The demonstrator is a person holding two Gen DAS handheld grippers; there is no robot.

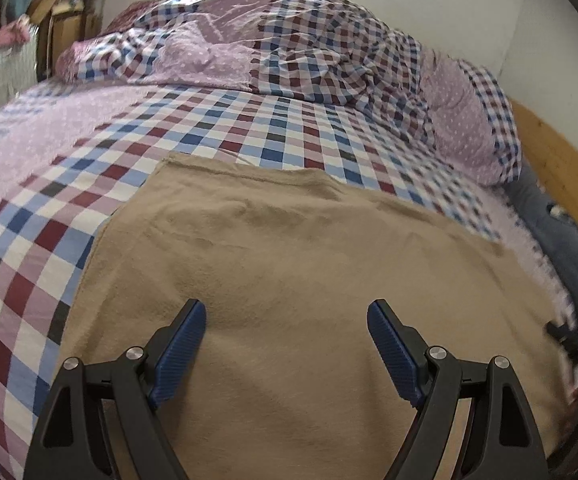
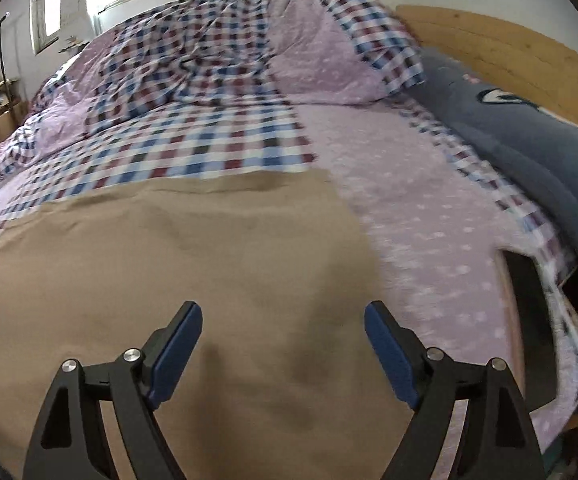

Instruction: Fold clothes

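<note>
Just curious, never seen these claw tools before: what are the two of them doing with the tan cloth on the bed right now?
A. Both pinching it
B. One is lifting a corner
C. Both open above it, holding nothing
C: the left gripper and right gripper both show fingers spread wide, with the tan cloth lying flat on the bed.

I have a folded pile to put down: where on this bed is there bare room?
Free: checked sheet left of the tan cloth, and the strip between it and the bunched duvet. Crowded: the duvet end and the blue blanket along the headboard.
</note>
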